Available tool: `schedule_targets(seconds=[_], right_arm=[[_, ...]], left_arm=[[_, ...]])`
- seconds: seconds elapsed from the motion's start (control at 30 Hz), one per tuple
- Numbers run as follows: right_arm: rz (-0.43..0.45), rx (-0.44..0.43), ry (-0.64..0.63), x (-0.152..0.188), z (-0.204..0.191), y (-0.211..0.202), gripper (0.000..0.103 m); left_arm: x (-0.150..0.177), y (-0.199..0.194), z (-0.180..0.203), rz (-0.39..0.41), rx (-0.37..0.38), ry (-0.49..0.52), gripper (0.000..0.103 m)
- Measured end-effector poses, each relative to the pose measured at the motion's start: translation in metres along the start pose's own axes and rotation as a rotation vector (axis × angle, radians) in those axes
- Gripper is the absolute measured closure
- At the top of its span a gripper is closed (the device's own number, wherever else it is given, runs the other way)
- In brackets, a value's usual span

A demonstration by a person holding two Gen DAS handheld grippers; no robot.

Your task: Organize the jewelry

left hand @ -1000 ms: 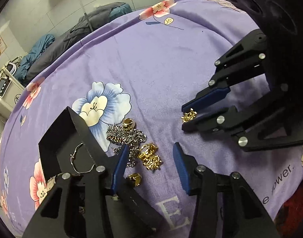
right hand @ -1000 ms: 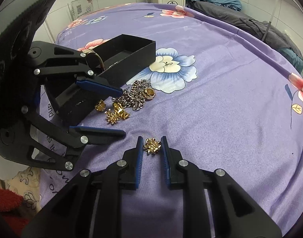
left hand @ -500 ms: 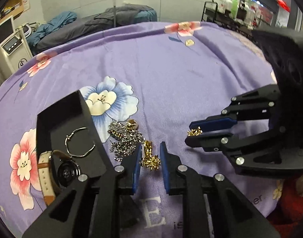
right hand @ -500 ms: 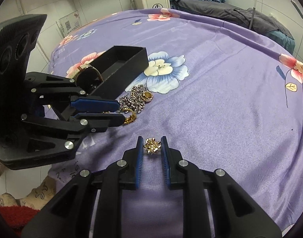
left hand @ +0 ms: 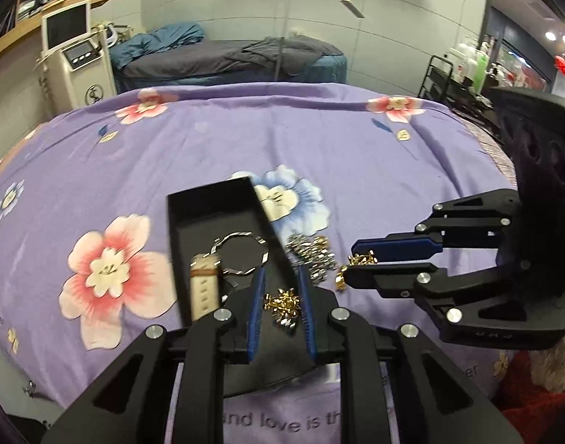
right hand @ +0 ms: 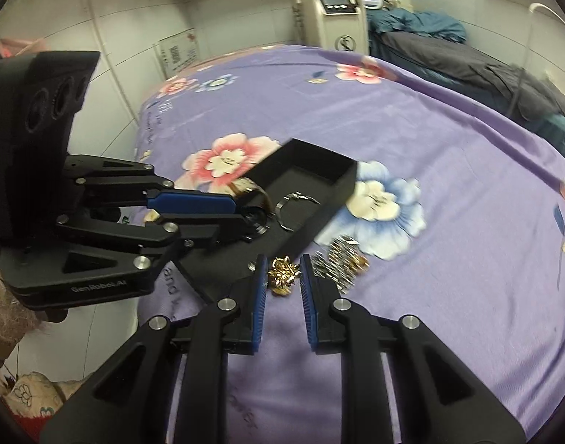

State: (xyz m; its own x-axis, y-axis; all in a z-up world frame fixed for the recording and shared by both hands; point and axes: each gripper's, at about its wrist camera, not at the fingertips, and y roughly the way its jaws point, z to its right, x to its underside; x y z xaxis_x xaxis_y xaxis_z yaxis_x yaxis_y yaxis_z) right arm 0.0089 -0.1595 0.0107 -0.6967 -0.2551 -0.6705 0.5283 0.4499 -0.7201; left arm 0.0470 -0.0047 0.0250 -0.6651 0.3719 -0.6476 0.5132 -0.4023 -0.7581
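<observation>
A black open box (left hand: 212, 214) lies on the purple flowered cloth; it holds a silver bangle (left hand: 241, 255) and a watch with a beige strap (left hand: 204, 288). My left gripper (left hand: 281, 305) is shut on a gold ornament (left hand: 282, 303) and holds it over the box's near end. My right gripper (right hand: 281, 277) is shut on another gold ornament (right hand: 282, 275), just right of the box (right hand: 308, 181). It also shows in the left wrist view (left hand: 360, 262). A silver chain with gold pieces (left hand: 312, 253) lies on the cloth beside the box.
The purple cloth (left hand: 319, 148) covers a bed-like surface that ends near me. Behind it stand a white machine with a screen (left hand: 75, 55), a grey treatment bed (left hand: 227, 59) and a black trolley (left hand: 452, 81).
My left gripper has lifted its gold ornament off the cloth and swung left over the box. My right gripper has carried its gold ornament left, closer to the box and chain pile.
</observation>
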Motion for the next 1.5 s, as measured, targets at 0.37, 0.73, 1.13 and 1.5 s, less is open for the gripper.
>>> schedule_targets(seconds=[0.37,0.73,1.13,1.5], right_arm=[[-0.018,0.004,-0.03,-0.023,-0.01,0.031,0.085],[0.029,0.031,0.047,-0.034,0.003,0.044,0.041],[0.024,0.104,0.135,0.0,0.04,0.013,0.041],[-0.06,0.131,0.104,0.042,0.052,0.009,0.041]], left_arm=[[0.017,-0.001,-0.017,-0.025,-0.025,-0.046,0.085],[0.022,0.001,-0.017,-0.025,-0.056,-0.04,0.063],[0.024,-0.009,-0.011,0.023,-0.083,-0.04,0.011],[0.023,-0.008,0.018,0.024,-0.043,0.027,0.011]])
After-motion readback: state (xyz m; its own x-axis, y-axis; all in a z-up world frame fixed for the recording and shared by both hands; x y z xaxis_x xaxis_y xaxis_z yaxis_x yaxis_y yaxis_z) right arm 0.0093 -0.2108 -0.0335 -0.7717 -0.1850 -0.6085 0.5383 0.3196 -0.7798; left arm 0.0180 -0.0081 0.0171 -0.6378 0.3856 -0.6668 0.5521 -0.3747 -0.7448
